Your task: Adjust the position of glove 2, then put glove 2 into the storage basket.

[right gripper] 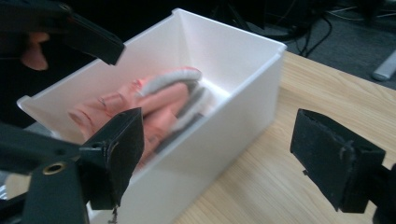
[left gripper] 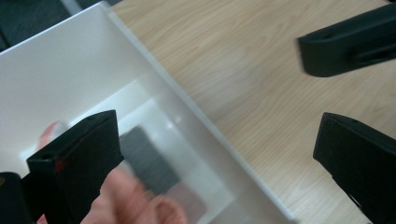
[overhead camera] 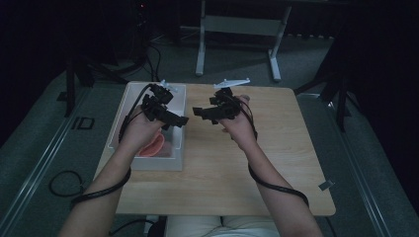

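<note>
Both grippers stood with their jaws apart and nothing between them. At the left gripper [overhead camera: 170, 118] the wide gap showed plainly in the left gripper view, bare wood and the box wall lying between the black jaws; at the right gripper [overhead camera: 205, 114] the two foam-faced pads were likewise well apart over the pale wood-grain surface [overhead camera: 276, 163]. The two were held above the surface, tips turned toward each other, the left one over the near-right corner of the white rectangular plastic box [right gripper: 243, 100], the right one just beside it.

A pink, soft-looking fabric item with a grey fleecy lining [right gripper: 163, 100] lay folded inside the box, resting on its floor toward one end. From this it seemed the placing was done: the item was in, both grippers had let go, and what remained was probably only to draw the hands clear. In the high view the item [overhead camera: 153, 145] showed as a pink patch partly hidden by the left forearm.

The box had smooth, thin, straight walls with a matt sheen. The fabric looked limp and slightly ribbed; whether it was a glove or a slipper I could not tell, the folds being blurred.
</note>
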`<action>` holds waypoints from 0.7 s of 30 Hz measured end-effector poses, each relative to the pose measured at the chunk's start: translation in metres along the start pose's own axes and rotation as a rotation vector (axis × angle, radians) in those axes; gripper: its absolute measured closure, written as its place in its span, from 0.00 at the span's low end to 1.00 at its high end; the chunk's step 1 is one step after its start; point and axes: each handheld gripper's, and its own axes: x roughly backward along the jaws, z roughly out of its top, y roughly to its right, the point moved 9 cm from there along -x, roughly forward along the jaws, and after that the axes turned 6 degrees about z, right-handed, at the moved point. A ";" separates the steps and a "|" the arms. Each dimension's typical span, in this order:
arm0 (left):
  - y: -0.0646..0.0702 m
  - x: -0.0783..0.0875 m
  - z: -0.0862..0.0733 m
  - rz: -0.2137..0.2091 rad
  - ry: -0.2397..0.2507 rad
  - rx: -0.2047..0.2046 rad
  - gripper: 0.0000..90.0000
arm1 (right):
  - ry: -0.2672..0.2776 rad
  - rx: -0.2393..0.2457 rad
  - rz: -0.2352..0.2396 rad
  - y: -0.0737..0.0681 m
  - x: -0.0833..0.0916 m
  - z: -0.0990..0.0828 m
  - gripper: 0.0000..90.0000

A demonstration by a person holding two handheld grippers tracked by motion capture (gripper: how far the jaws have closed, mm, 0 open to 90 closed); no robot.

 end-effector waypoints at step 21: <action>0.090 -0.021 0.003 -0.097 0.071 -0.124 0.00 | -0.029 0.011 -0.111 0.056 0.055 -0.073 0.18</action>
